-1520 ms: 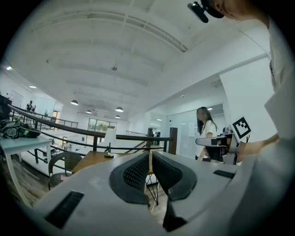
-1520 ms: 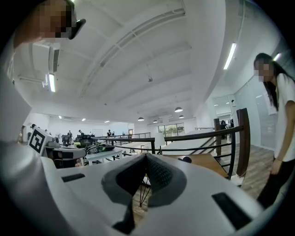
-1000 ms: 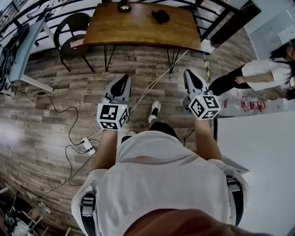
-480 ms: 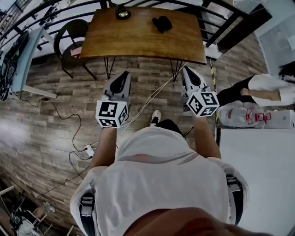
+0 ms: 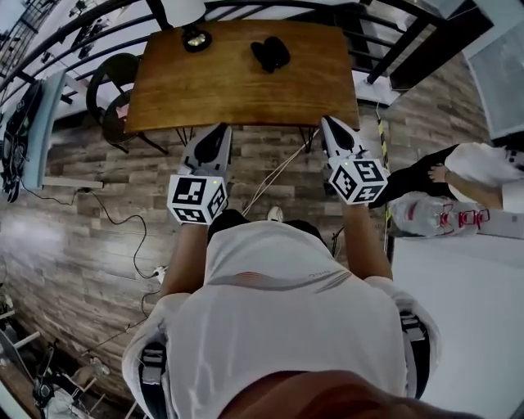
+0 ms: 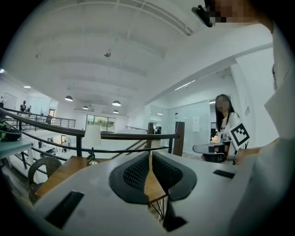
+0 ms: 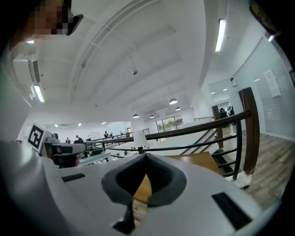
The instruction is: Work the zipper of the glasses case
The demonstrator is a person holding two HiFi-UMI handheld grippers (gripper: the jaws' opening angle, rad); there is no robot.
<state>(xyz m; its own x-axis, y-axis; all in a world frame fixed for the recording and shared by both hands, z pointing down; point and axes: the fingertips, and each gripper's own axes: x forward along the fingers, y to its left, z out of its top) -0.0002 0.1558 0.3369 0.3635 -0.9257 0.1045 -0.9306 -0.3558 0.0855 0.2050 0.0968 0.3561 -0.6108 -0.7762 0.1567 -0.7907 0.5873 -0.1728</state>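
A dark glasses case (image 5: 270, 53) lies on the far part of a wooden table (image 5: 237, 90) in the head view. My left gripper (image 5: 219, 131) is held out at the table's near edge, shut and empty. My right gripper (image 5: 329, 124) hangs level with it on the right, also shut with nothing between its jaws. Both are well short of the case. In the left gripper view the shut jaws of my left gripper (image 6: 150, 156) point over the table top (image 6: 64, 170). The right gripper view shows my right gripper (image 7: 145, 156) shut above the wood (image 7: 203, 162). The case is hidden in both gripper views.
A table lamp (image 5: 188, 20) stands at the table's far left. A black railing (image 5: 98, 20) runs behind the table. A dark chair (image 5: 110, 90) sits at its left end. Cables (image 5: 270, 168) cross the wood-plank floor. A person (image 5: 471, 172) is at the right beside a white surface (image 5: 458, 327).
Both grippers and the person holding them have moved forward to the table's near edge. The table and case now lie closer. Both grippers stayed shut.
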